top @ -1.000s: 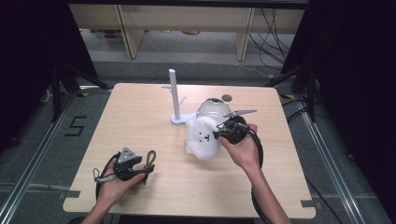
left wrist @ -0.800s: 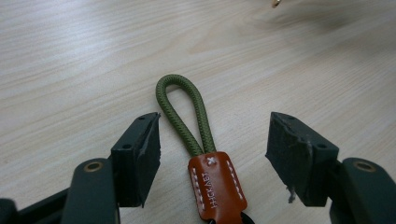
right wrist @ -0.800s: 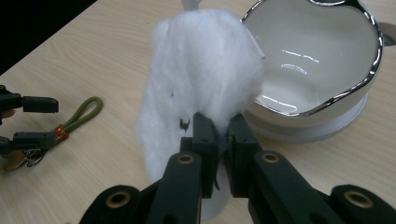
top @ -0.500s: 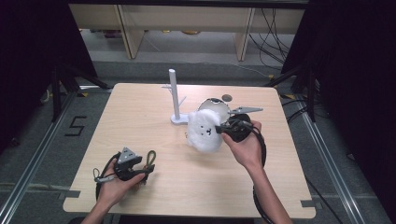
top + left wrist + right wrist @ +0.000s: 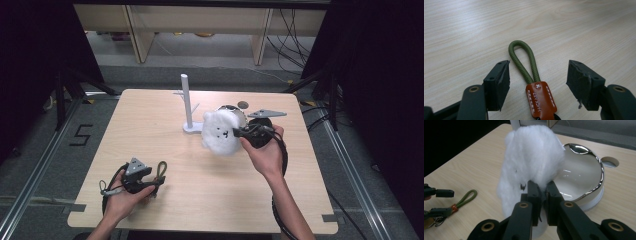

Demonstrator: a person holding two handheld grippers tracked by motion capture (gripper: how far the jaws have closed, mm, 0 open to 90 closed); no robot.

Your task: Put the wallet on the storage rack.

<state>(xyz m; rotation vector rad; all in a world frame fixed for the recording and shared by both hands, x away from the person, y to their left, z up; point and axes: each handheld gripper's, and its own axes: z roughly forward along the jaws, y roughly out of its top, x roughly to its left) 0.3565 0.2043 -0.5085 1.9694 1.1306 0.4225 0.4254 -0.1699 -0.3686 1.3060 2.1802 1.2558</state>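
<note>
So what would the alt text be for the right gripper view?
The right hand-held gripper pinches a white fluffy plush toy above a wooden table, its jaws shut on the fur. A shiny metal bowl sits behind; a green cord loop lies at left.

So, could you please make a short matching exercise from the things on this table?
Things:
1. white plush toy
2. green cord loop
3. shiny metal bowl
4. white stand

States:
A. upright on the table
B. lying between open jaws
C. pinched in shut jaws
D. behind the toy

Pairs: 1-C, 2-B, 3-D, 4-A
</note>
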